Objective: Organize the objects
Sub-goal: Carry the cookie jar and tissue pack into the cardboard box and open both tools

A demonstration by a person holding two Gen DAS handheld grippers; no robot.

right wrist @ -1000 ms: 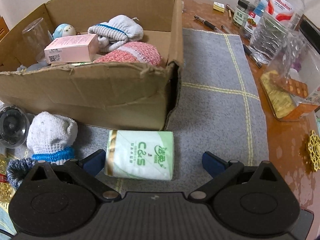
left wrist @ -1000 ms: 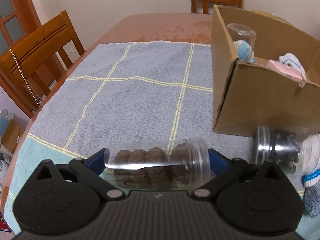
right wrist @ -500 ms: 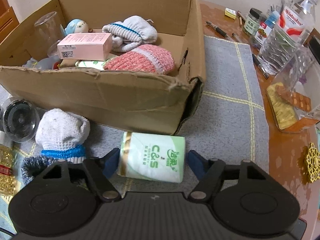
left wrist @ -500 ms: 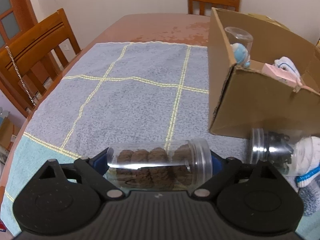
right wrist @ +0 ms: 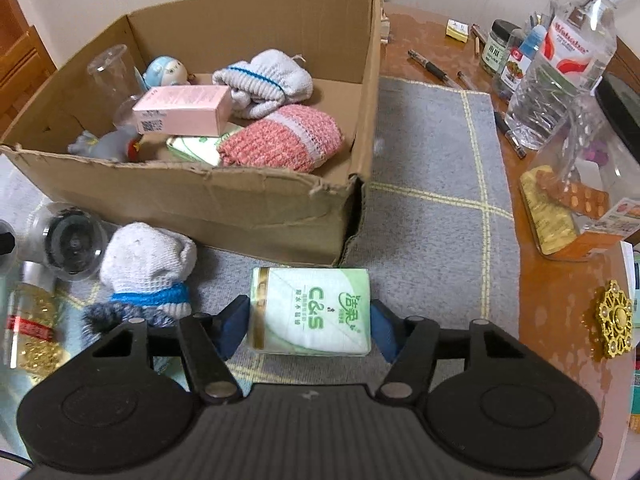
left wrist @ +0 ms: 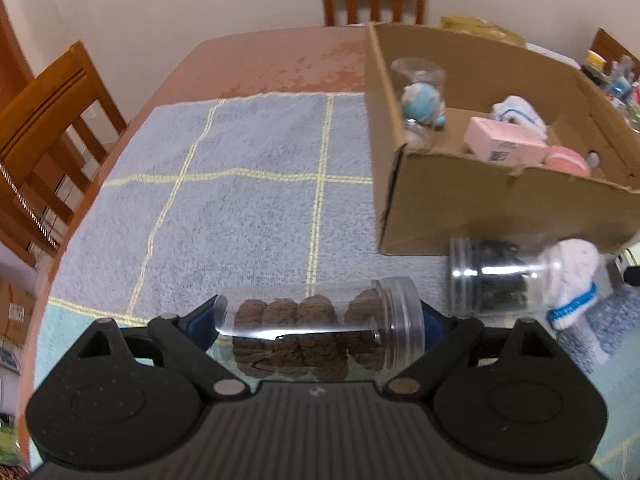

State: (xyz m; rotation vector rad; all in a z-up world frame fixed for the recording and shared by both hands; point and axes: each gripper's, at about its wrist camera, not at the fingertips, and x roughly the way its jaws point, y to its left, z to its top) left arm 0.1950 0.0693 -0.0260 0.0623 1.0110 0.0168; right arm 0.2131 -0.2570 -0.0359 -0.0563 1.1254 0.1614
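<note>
Your left hand-held gripper [left wrist: 320, 320] is clamped end to end on a clear plastic jar [left wrist: 320, 332], a smooth cylinder lying sideways with its screw lid to the right; four brown, ridged lumps sit in a row inside it. Beyond it a grey towel [left wrist: 248, 200] with thin yellow lines covers the surface.

Right of the jar lies a second clear jar [left wrist: 492, 280] of dark bits on its side, touching a white knitted sock bundle [left wrist: 572, 280] with a blue band, both just in front of the cardboard box [right wrist: 240, 208].

The box is open-topped with a torn front edge. In it you have one clear cup [right wrist: 110, 72], one blue-capped doll [right wrist: 166, 70], one grey toy [right wrist: 100, 146], one pink carton [right wrist: 182, 110], one green packet [right wrist: 196, 148], one white-and-blue knitted bundle [right wrist: 266, 80] and one pink knitted bundle [right wrist: 284, 138].

Your right hand-held gripper [right wrist: 310, 324] is clenched on one soft green-and-white tissue pack [right wrist: 310, 312], rectangular, just in front of the box's right corner.
</note>
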